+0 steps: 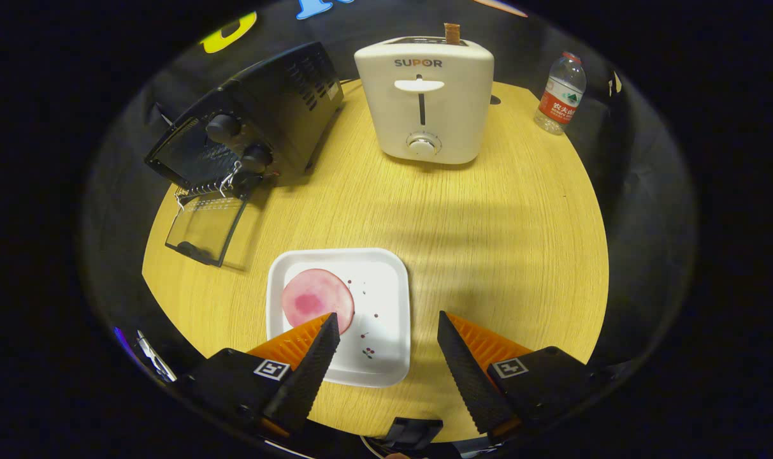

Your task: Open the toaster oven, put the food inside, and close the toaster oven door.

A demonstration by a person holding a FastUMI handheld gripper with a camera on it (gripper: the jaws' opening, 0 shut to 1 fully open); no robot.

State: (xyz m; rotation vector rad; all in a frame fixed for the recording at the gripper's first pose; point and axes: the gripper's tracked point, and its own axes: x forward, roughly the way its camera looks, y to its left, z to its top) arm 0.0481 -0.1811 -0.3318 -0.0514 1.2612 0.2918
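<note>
While hovering above the near edge of the round wooden table (488, 242), gripper (389, 322) with jaws spread wide apart, clamped on nothing. Just ahead, white square plate (373, 299) carrying a thin round pink slice of food (316, 296), darker blotch at its middle, left fingertip (329, 328) overlapping its rim. Farther back to the left, black toaster oven (265, 121), glass door (204, 226) dropped open flat, wire rack showing. Beyond, white pop-up toaster (424, 102) and water bottle (559, 94).
</note>
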